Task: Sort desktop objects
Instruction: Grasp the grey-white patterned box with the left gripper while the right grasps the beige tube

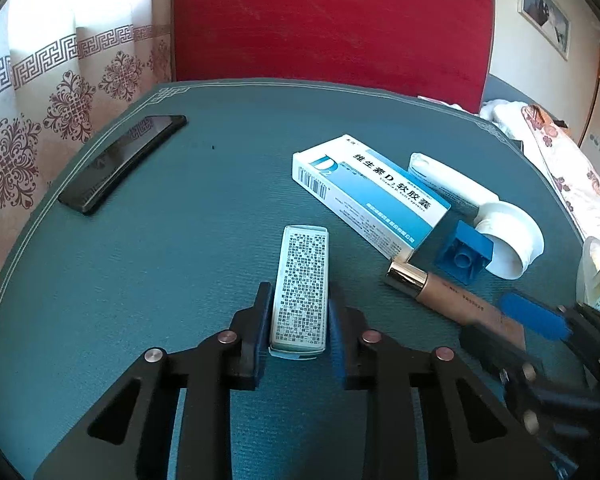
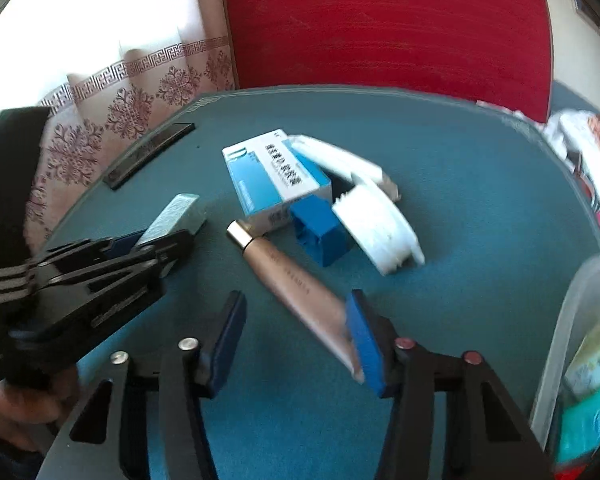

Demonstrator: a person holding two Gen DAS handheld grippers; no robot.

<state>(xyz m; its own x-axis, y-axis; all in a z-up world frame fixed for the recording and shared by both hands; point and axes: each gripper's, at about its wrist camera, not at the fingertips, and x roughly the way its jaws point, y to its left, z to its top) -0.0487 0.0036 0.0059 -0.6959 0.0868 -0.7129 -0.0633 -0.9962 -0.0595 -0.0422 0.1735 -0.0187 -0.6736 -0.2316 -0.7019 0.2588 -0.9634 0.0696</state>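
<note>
The left gripper (image 1: 299, 320) is clamped on the near end of a grey box (image 1: 301, 288) lying on the table (image 1: 180, 240); lifted so, its far end could sag and slip. The right gripper (image 2: 296, 334) is half open around a tube (image 2: 300, 288), one pad touching, and closing off-centre could roll it toward the blue block (image 2: 320, 232).

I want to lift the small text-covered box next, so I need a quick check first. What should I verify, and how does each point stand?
1. Left gripper fingers closed on both long sides of the small box: ok.
2. Box lying flat on the table, nothing stacked on it: ok.
3. Space around the box free; the vitamin box and phone lie apart from it: ok.
4. Right gripper clear of the left: ok, it is over the beige tube.
5. Right fingers gripping the tube: not ok, only one finger touches.
6. Grip firm enough: cannot tell.
</note>
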